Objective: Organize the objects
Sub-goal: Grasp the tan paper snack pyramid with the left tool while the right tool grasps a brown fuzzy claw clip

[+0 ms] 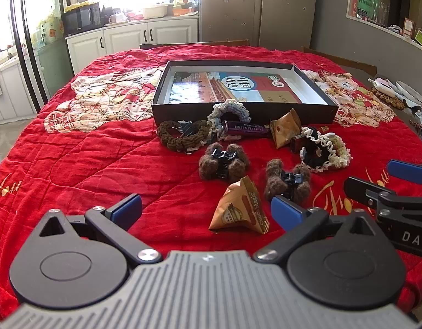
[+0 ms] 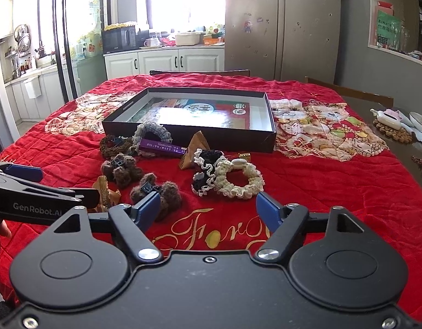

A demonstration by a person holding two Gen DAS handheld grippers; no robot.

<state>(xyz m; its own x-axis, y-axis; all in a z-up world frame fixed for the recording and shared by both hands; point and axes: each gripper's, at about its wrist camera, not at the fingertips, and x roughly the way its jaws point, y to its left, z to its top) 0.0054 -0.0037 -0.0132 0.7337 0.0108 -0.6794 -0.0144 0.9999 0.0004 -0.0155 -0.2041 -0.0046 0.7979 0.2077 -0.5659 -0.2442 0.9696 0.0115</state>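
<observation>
Nothing loose is in the box (image 1: 161,93) yet; scrunchies (image 1: 183,135), hair claws (image 1: 224,161) and packets (image 1: 239,208) lie before it. Both the left tool (image 1: 206,209) and right tool (image 2: 208,208) gape wide, empty.

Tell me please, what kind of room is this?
Probably a home kitchen with a dining table: a tall fridge, a microwave on white cabinets, and a table under a red quilt.

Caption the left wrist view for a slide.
Open left gripper above a snack packet, with hair clips, scrunchies and a black box beyond.
</observation>
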